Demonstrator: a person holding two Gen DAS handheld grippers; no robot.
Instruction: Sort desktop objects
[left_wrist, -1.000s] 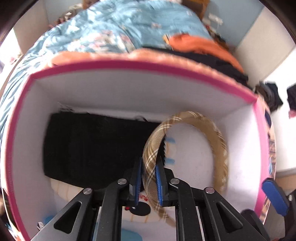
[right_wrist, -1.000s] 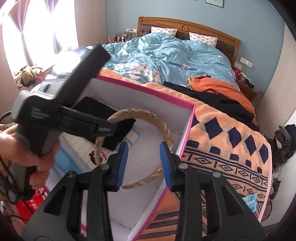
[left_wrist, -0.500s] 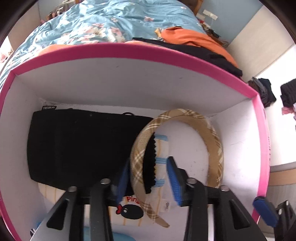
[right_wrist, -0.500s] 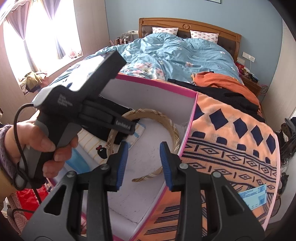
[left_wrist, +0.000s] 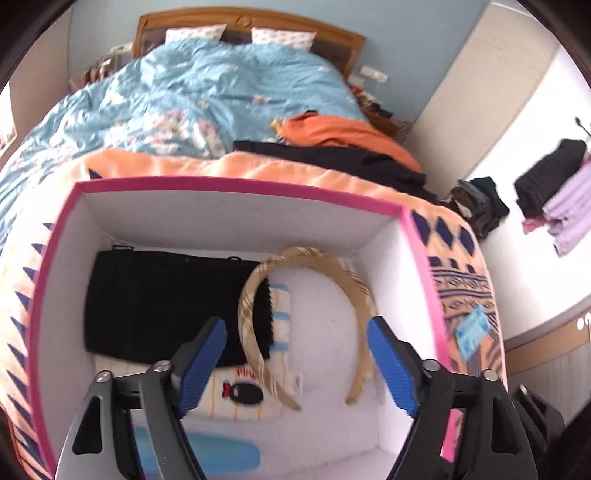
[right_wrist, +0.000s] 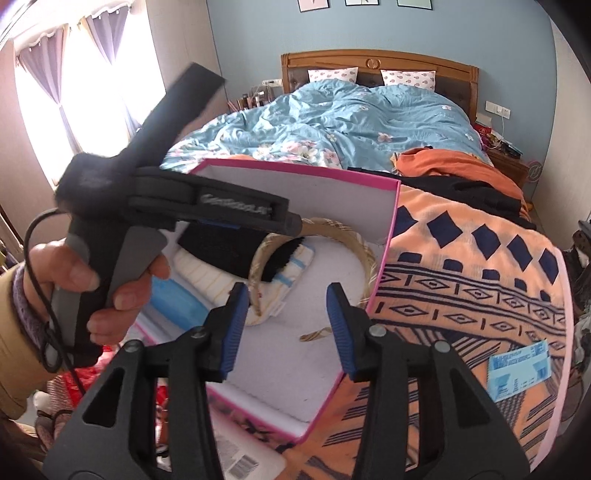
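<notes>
While my left gripper (left_wrist: 295, 363) hangs over the pink-rimmed box (left_wrist: 236, 184), its blue fingers (left_wrist: 391, 365) stand wide apart with nothing between them. Just ahead of those fingers the plaid headband (left_wrist: 354, 280) lies on the white floor of the box, its arch pointing away from me and its two ends toward my fingertips; it touches neither pad. One side of the band rests across the edge of a black pouch (left_wrist: 159, 302), which sits ahead and to the left of my left finger. Under the pouch and the band is a striped cloth with a small penguin picture (left_wrist: 242, 391), close in front of my left finger. A blue flat thing (left_wrist: 221, 458) lies below, near the base of the gripper.

My right gripper (right_wrist: 286, 328) is spread open too, and holds nothing. Its fingertips hover above the near part of the box floor, with the headband (right_wrist: 364, 251) ahead of them and one band end (right_wrist: 314, 335) showing in the gap. To the left of my right fingers, my left hand (right_wrist: 92, 288) grasps the handle of the other gripper. To the right of the fingers spreads an orange patterned blanket (right_wrist: 461, 280) with a small blue card (right_wrist: 519, 371) on it.
</notes>
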